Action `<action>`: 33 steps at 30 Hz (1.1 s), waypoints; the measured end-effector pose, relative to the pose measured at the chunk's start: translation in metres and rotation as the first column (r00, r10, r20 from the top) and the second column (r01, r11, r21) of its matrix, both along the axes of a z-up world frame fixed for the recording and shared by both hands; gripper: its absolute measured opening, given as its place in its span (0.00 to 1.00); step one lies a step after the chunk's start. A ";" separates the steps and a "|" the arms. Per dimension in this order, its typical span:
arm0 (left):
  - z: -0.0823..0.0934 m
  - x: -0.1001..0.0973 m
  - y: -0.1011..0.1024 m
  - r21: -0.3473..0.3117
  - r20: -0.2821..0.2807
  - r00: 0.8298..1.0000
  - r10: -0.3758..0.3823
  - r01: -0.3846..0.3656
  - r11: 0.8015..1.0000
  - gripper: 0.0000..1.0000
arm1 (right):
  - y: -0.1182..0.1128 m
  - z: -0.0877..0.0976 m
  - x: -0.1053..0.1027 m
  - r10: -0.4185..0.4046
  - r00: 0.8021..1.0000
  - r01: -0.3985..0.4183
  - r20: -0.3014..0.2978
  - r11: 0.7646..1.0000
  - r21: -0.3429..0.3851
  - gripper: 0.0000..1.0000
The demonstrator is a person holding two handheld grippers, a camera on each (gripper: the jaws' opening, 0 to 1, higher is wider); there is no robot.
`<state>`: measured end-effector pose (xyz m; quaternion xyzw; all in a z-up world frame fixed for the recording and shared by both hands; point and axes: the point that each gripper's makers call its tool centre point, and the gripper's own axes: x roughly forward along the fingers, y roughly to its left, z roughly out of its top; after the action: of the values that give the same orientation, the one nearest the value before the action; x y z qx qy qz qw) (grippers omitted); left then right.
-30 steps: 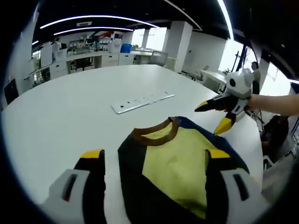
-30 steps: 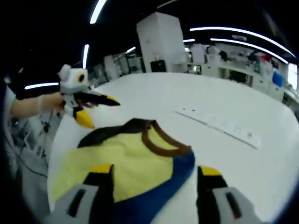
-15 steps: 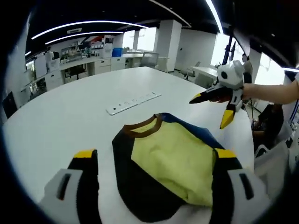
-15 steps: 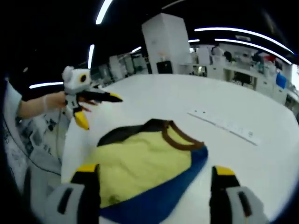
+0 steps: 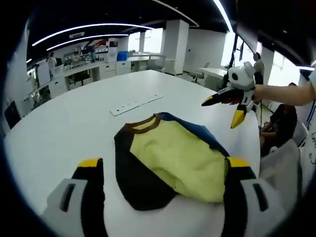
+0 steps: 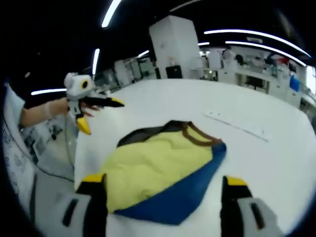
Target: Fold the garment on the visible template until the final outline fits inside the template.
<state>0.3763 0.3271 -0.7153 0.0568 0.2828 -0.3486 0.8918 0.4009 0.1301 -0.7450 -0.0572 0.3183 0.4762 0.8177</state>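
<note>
Now, shirt: yellow-fronted shirt (image 5: 170,160) with brown collar (image 5: 139,125), folded, lying on white table (image 5: 59,128).
Handling: I judge it soft, light; pinch a hem edge.
Left gripper (image 5: 160,170): jaws spread, empty.
Right gripper (image 6: 160,186): jaws apart, empty.
Beyond: power strip (image 5: 136,104).

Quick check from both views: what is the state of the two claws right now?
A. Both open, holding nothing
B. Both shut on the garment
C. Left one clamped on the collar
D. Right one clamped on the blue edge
A: the left claw and right claw stand spread, clear of the folded garment.
</note>
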 end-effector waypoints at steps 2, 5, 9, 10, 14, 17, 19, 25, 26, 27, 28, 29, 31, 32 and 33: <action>0.000 -0.008 0.000 0.017 0.008 1.000 -0.008 0.008 1.000 0.98 | -0.001 0.000 -0.007 -0.001 1.000 0.001 0.001 1.000 -0.001 0.96; -0.001 -0.016 0.000 0.032 0.016 1.000 -0.016 0.016 0.999 0.98 | -0.002 -0.001 -0.010 -0.011 1.000 0.011 -0.006 1.000 0.010 0.95; -0.001 -0.029 -0.001 0.022 0.012 1.000 -0.019 0.018 1.000 0.97 | -0.004 -0.003 -0.021 -0.025 1.000 0.025 -0.016 0.999 0.020 0.93; -0.001 -0.030 0.000 0.026 0.012 1.000 -0.020 0.020 0.999 0.97 | -0.005 -0.004 -0.022 -0.025 1.000 0.026 -0.017 0.999 0.019 0.93; 0.001 -0.035 0.001 0.026 0.013 1.000 -0.013 0.013 1.000 0.96 | -0.008 -0.005 -0.021 -0.035 0.999 0.035 -0.012 0.999 0.008 0.91; 0.004 -0.039 0.003 0.029 0.021 1.000 -0.011 0.010 1.000 0.95 | -0.011 0.001 -0.019 -0.055 0.998 0.055 0.000 0.998 0.023 0.89; 0.007 -0.041 0.004 0.023 0.027 1.000 -0.009 0.008 1.000 0.94 | -0.012 0.003 -0.022 -0.061 0.998 0.061 0.001 0.998 0.030 0.89; 0.011 -0.050 0.000 0.003 0.040 0.999 0.002 -0.003 1.000 0.93 | -0.018 -0.003 -0.031 -0.060 0.998 0.060 -0.001 0.998 0.011 0.85; 0.011 -0.052 0.000 0.004 0.041 0.999 0.003 -0.003 1.000 0.92 | -0.019 -0.005 -0.032 -0.065 0.998 0.065 -0.009 0.998 0.013 0.83; 0.010 -0.054 0.000 0.000 0.041 0.999 0.004 -0.004 1.000 0.92 | -0.020 -0.007 -0.035 -0.073 0.997 0.074 -0.018 0.997 0.023 0.82; 0.010 -0.055 -0.001 -0.004 0.040 0.999 0.006 -0.006 1.000 0.92 | -0.022 -0.010 -0.034 -0.087 0.996 0.088 -0.030 0.996 0.033 0.80; 0.009 -0.057 -0.001 -0.013 0.038 0.999 0.010 -0.010 1.000 0.92 | -0.022 -0.014 -0.036 -0.092 0.995 0.093 -0.039 0.995 0.036 0.78; 0.007 -0.060 -0.003 -0.016 0.031 0.999 0.015 -0.015 1.000 0.92 | -0.023 -0.024 -0.047 -0.103 0.992 0.105 -0.066 0.994 0.028 0.74; 0.006 -0.061 -0.003 -0.018 0.031 0.999 0.017 -0.016 1.000 0.92 | -0.023 -0.027 -0.048 -0.106 0.992 0.108 -0.074 0.994 0.029 0.72; 0.004 -0.061 -0.002 -0.019 0.026 0.999 0.021 -0.021 1.000 0.92 | -0.022 -0.034 -0.053 -0.116 0.987 0.120 -0.108 0.992 0.035 0.71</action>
<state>0.3150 0.3249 -0.7108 0.0499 0.2684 -0.3412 0.8995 0.3481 0.1080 -0.7787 0.0039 0.3539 0.4358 0.8276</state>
